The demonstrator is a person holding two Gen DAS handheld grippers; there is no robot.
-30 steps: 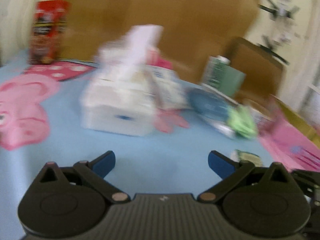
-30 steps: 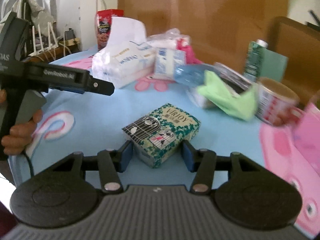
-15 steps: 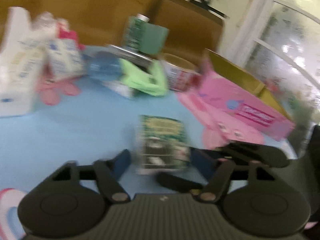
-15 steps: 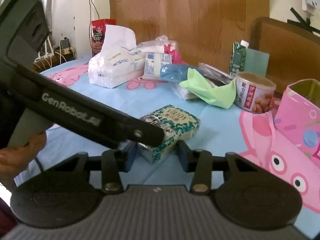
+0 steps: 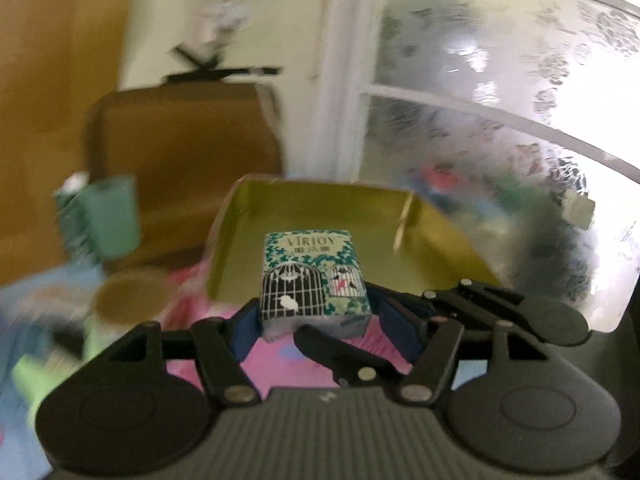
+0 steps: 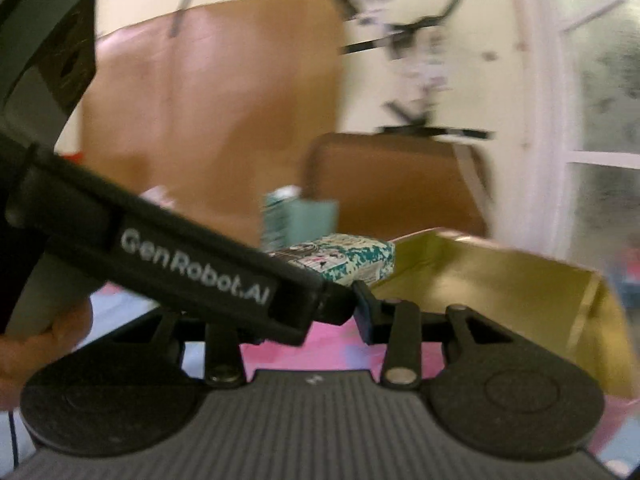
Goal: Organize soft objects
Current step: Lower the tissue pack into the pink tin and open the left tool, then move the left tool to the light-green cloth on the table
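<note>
A green patterned tissue pack (image 5: 314, 280) with a birdcage print is held in the air between both grippers. My left gripper (image 5: 316, 326) is shut on its sides. My right gripper (image 6: 344, 300) grips the same pack (image 6: 344, 258) from the other side; its left finger is hidden behind the left gripper's body. The pack hangs in front of the open pink box with a gold inside (image 5: 320, 216), which also shows in the right wrist view (image 6: 500, 280).
A green carton (image 5: 100, 220) and a round can (image 5: 128, 300) stand left of the box. A brown chair back (image 6: 400, 180) and cardboard sheet (image 6: 212, 120) stand behind. A frosted window (image 5: 500, 140) is at the right. The blue cloth (image 5: 24, 292) covers the table.
Both grippers have lifted the tissue pack off the blue cloth and carried it right, up to the open pink box. The left gripper swung over and closed on the pack.
</note>
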